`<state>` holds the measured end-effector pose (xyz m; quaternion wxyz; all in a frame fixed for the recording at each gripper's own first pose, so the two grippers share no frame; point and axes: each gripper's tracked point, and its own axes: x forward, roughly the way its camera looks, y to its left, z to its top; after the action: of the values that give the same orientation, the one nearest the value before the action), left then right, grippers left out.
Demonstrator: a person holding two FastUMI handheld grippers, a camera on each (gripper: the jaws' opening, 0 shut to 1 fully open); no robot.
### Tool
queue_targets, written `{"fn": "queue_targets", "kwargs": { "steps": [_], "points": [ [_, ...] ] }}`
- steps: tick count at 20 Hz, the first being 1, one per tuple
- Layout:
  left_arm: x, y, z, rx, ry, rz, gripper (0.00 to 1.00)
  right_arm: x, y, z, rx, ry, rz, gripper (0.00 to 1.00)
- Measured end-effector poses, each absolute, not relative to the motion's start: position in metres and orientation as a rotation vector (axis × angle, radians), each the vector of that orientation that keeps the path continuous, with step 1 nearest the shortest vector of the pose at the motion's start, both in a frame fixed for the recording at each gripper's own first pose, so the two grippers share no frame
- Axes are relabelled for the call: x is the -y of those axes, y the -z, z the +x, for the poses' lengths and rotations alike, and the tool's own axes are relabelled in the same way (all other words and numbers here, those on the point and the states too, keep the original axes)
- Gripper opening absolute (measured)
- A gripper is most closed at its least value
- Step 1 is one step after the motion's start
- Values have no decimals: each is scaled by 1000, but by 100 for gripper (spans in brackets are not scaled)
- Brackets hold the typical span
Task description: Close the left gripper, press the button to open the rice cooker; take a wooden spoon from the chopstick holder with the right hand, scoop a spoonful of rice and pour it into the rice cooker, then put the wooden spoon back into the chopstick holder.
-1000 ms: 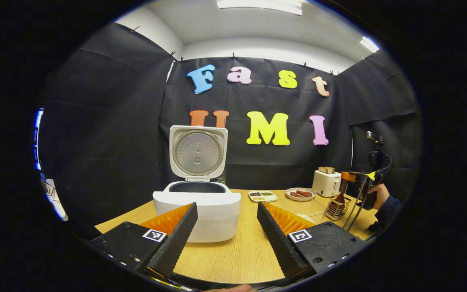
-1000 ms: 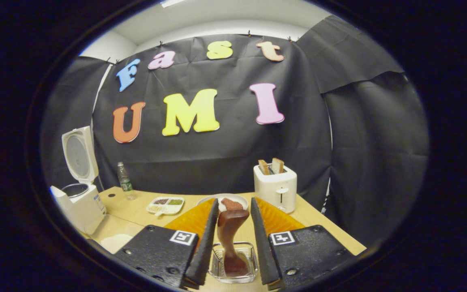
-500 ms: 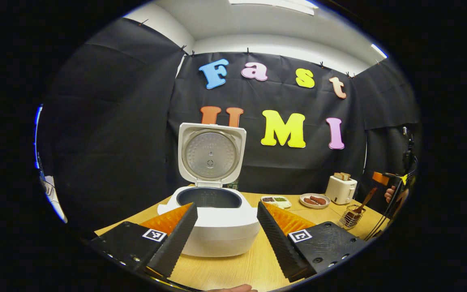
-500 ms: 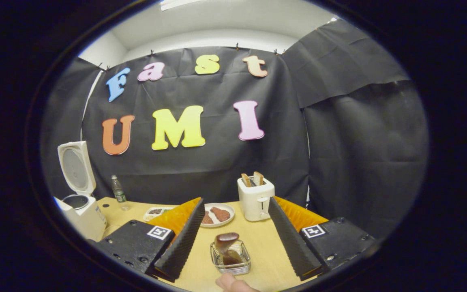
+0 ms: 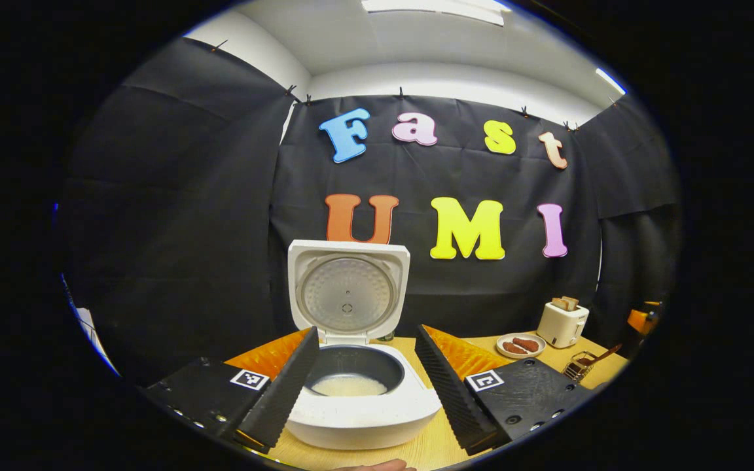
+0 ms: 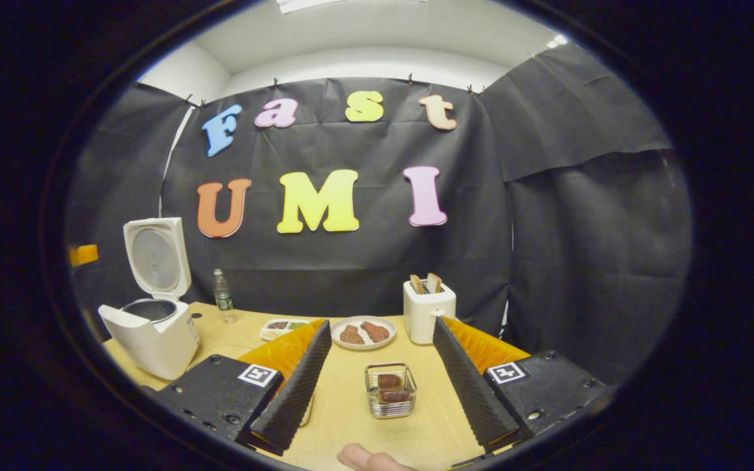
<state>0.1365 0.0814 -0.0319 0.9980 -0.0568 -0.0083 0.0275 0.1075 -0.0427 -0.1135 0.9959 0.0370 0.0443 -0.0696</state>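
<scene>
We start at the left, where the rice cooker [image 5: 360, 399] stands with its lid up and a pale layer of rice in the pot; the left gripper [image 5: 367, 379] hangs just before it, fingers spread wide and grasping nothing. Further right on the table [image 6: 344, 399] we pass a water bottle [image 6: 222, 302], a plate of meat [image 6: 364, 333] and a toaster [image 6: 428, 309]. The wire chopstick holder [image 6: 391, 392] sits straight ahead of the right gripper [image 6: 380, 386], whose fingers are likewise released and empty. The wooden spoon [image 6: 390, 388] lies inside the holder, its handle seemingly tipped toward our right gripper, though foreshortening blurs this. We judge the task nearly done.
</scene>
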Motion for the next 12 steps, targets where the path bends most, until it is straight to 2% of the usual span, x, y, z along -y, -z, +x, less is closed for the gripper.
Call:
{"fn": "queue_targets", "kwargs": {
  "steps": [2,3,4,5,6,7,8,12],
  "points": [
    [-86,21,154,28,-53,-86,94,31,113,96,-72,114,60,100],
    [-90,15,163,27,-64,-82,94,26,113,92,-67,103,71,96],
    [-92,8,174,26,-64,-83,94,18,111,90,-66,73,75,100],
    [-91,3,183,23,-50,-83,94,12,111,87,-70,55,82,96],
    [-90,0,193,18,-44,-87,94,9,111,85,-76,44,80,100],
    [-94,-3,204,12,-48,-89,94,9,108,83,-77,44,82,96],
    [-97,-9,216,10,-39,-93,94,9,105,81,-78,39,81,100],
    [-112,-35,260,38,-43,-113,94,-5,80,79,-37,-2,112,100]
  ]
}}
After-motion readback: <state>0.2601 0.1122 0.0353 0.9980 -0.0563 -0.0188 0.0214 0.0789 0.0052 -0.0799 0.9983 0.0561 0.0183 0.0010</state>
